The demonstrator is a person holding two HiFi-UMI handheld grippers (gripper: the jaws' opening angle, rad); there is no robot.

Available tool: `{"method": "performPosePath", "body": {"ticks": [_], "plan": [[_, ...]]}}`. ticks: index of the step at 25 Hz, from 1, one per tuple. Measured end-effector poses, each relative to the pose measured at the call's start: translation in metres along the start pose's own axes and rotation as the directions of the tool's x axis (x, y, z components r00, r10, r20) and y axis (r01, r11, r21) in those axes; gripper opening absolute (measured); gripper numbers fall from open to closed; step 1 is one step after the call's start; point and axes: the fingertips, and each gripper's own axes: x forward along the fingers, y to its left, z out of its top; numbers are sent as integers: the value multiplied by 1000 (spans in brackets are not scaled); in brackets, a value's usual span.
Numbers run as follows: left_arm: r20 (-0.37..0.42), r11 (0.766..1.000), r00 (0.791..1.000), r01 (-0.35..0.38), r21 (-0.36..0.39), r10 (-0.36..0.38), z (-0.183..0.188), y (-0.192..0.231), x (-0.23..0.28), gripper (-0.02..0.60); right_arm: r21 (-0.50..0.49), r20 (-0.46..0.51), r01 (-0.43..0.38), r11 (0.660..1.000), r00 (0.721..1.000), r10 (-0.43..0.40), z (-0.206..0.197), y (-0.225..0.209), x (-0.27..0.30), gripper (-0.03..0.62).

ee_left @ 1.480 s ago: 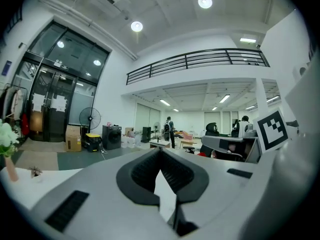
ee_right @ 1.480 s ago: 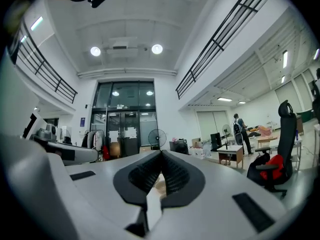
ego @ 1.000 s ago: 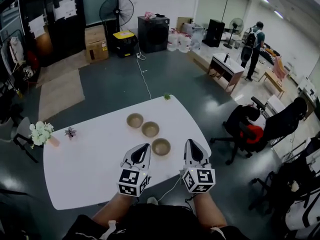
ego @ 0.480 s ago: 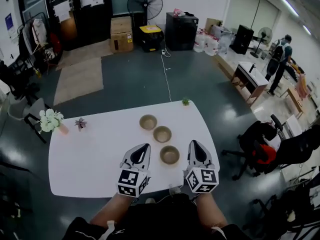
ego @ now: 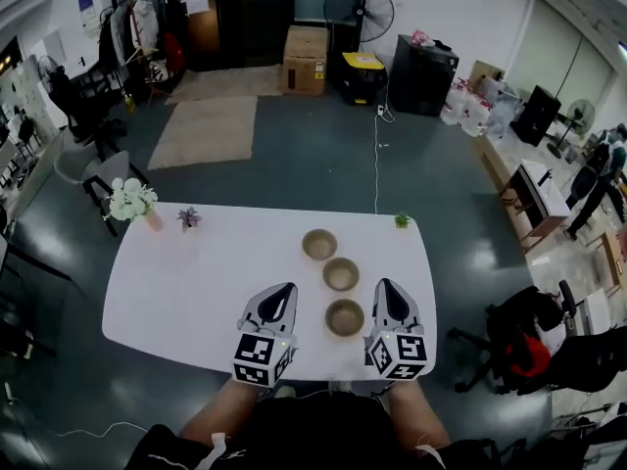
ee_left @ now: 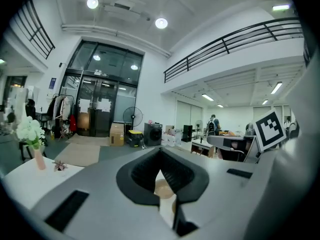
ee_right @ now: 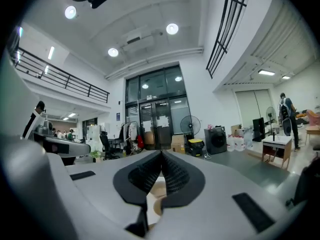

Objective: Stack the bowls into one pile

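- Resting on the white table are three tan bowls, none yet stacked. They sit apart from one another in a short slanted row.
- Closest to the person is the near bowl, which sits upright between the two grippers.
- Beyond it come the middle bowl and then the far bowl. Each sits farther from the person and a step to the left.
- On the near bowl's left is the left gripper, its jaws closed together on nothing. Bare table shows between it and the bowl.
- On the near bowl's right is the right gripper, its jaws likewise closed and empty. It sits just beside the bowl's rim, nearer than the left one.
- Judged from the layout, the row runs forward and leftward from the tools. The right gripper is best placed for the near bowl, and its jaws must part first.
- Also on the table are a vase of white flowers and a small plant at the far left. A green sprig sits at the far right edge.
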Motion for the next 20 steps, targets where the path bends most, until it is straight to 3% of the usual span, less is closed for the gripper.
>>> {"method": "performPosePath", "body": {"ticks": [7, 10, 12, 16, 20], "plan": [[-9, 999, 999, -36, -1, 36, -4, 2, 6, 12, 7, -17, -54, 999, 998, 54, -11, -4, 12, 17], [-14, 999, 999, -39, -1, 39, -9, 5, 11, 12, 14, -49, -96, 995, 994, 96, -24, -3, 20, 209], [-25, 999, 999, -40, -7, 40, -14, 7, 13, 12, 15, -84, -87, 996, 993, 88, -38, -7, 22, 247], [-42, 999, 998, -41, -16, 41, -23, 12, 18, 12, 33, -164, -55, 998, 985, 60, -71, -20, 24, 252], [-64, 999, 997, -42, -20, 41, -35, 18, 22, 12, 47, -293, -26, 999, 955, 38, -129, -31, 24, 252]]}}
